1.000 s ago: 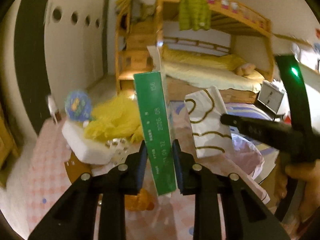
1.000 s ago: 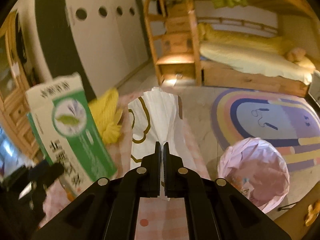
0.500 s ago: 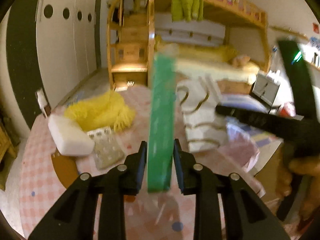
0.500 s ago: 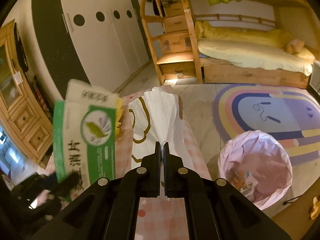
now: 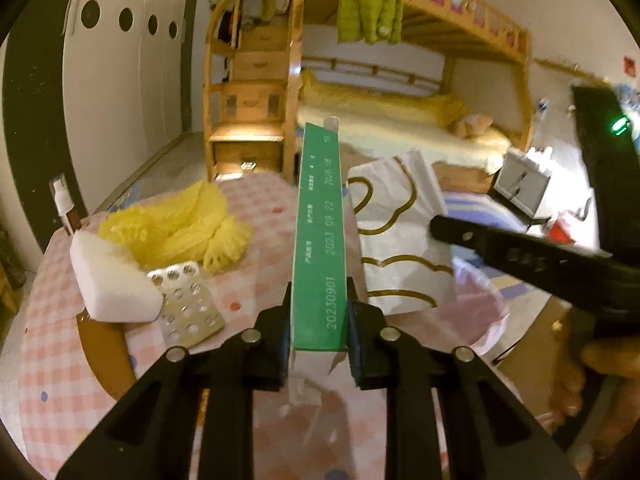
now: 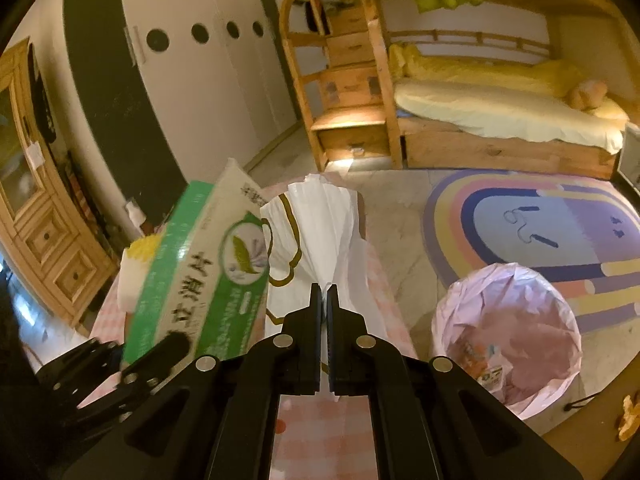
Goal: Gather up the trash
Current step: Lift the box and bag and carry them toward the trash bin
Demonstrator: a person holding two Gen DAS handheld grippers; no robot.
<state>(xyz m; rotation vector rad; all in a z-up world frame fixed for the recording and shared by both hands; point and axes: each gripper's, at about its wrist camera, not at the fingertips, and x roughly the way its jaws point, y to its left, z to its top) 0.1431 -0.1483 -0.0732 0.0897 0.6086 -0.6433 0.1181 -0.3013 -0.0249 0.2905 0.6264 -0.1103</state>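
A child's bedroom in a home. A wooden bunk bed (image 6: 500,92) with yellow bedding stands against the far wall; a drawer staircase (image 6: 344,80) adjoins its left end, and a green padded jacket (image 5: 366,0) hangs from its upper rail. On the floor before the bed lies a rainbow-striped rug (image 6: 532,232). Left of the bed stand white wardrobe doors (image 6: 208,64) with round holes.
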